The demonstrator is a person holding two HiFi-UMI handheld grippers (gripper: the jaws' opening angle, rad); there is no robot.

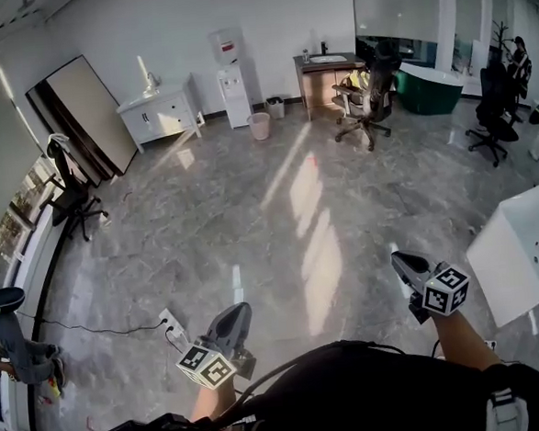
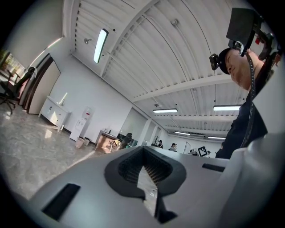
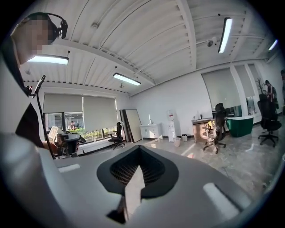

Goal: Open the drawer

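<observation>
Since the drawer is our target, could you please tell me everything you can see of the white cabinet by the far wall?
The white cabinet is a low, wide unit, painted wood by its look, standing upright on the grey floor against the far wall, between a leaning board and a water dispenser. Its fronts look shut, the handles too small to make out. A small pale object stands on top.

The room is bright and evenly lit. Daylight lays pale patches and glare on the glossy floor [image 1: 306, 207], and shadows are soft. Ceiling strip lights [image 2: 101, 44] glow in both gripper views, each ringed by a black vignette. Straight lines bow toward every edge — strong wide-angle distortion.
</observation>
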